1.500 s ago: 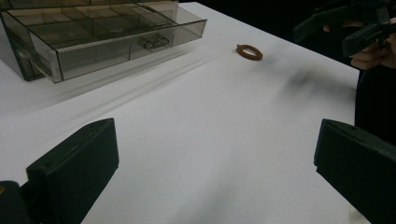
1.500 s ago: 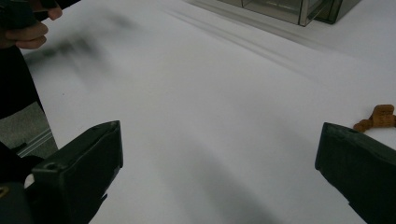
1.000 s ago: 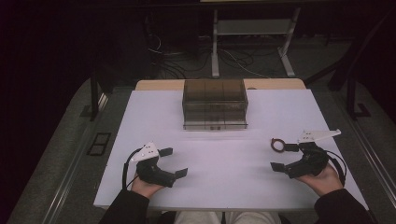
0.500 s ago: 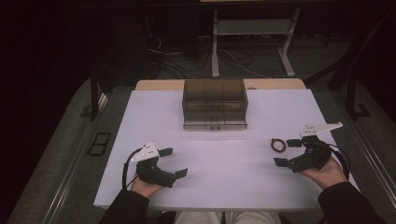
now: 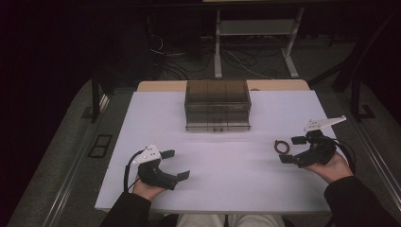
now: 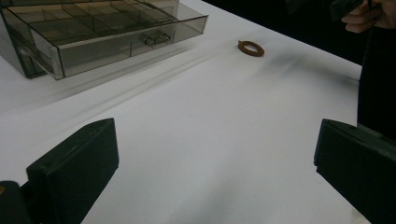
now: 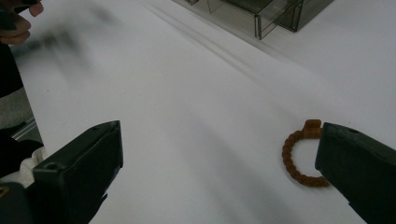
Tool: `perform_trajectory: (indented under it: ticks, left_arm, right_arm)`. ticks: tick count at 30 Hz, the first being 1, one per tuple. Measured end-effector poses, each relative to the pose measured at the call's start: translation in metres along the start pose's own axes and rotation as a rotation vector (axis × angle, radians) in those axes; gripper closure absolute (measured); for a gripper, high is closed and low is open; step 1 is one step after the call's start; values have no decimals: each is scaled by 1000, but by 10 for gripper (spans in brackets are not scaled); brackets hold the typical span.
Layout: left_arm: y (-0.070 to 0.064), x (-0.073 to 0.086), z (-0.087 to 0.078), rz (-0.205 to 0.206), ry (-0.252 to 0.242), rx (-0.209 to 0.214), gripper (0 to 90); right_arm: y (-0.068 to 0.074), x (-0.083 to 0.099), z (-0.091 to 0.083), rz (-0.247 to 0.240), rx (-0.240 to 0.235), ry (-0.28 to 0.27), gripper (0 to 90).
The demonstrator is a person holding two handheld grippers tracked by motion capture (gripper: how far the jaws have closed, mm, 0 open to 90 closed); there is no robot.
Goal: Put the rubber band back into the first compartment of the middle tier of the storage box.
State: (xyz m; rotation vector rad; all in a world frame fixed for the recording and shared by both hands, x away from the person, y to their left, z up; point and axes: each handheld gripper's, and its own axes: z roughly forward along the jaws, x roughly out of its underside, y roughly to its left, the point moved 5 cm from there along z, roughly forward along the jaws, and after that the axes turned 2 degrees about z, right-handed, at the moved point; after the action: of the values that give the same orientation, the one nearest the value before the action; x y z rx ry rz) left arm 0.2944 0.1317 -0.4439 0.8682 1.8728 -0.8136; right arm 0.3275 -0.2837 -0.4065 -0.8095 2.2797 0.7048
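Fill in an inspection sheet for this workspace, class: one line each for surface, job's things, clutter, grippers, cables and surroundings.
Surface: white table, mostly bare.
Job's things: smoky clear drawer box at the far middle; brown beaded ring lying flat by the right gripper.
Clutter: nothing seen.
Grippers: left gripper open over bare table; right gripper open, ring beside one jaw.
Cables: black cable trailing from the left gripper.
Surroundings: dark floor, desk frame and loose wires behind.

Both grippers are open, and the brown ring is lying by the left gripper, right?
Not quite. Both grippers are open, but the ring lies by the right gripper, not the left gripper. The high view shows it; in the right gripper view it sits at one jaw.
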Motion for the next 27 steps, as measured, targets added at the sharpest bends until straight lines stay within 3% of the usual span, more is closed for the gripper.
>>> perform_trajectory:
  ticks: [11, 27]
  left_arm:
    - [0, 0, 0, 2, 0, -2, 0]
    - [1, 0, -2, 5, -4, -6, 0]
  right_arm:
    - [-10, -8, 0, -22, 7, 21, 2]
    - [-41, -10, 19, -9, 18, 68, 3]
